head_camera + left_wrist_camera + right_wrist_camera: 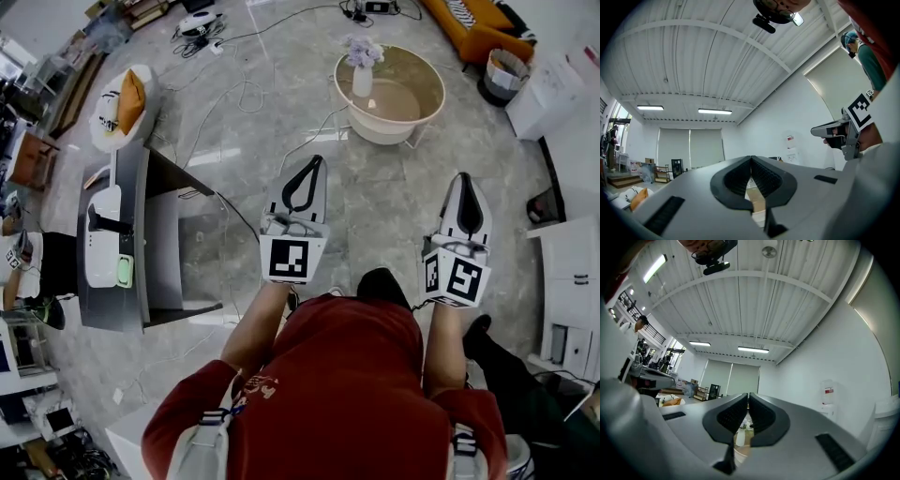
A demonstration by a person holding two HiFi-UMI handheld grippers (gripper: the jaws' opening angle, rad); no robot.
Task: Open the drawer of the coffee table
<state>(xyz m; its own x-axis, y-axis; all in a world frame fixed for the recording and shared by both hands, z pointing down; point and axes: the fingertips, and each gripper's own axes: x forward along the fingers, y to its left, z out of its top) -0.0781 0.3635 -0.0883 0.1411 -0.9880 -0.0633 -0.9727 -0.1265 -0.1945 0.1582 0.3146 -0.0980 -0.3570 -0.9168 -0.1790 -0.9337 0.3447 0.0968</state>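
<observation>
Located round beige coffee table [377,127] carrying white flower vase [362,81] at upper centre of head view, up-frame of and between both grippers, well apart. Saw no drawer front. Found left gripper [313,161] and right gripper [466,177] with jaws closed, empty. Judged left marginally nearer.

Open floor [375,202] runs ahead to the round coffee table [389,131], with loose cables [242,92] trailing across it at the left. A dark tabletop [131,178] walls the left side, white cabinets [572,281] the right.
</observation>
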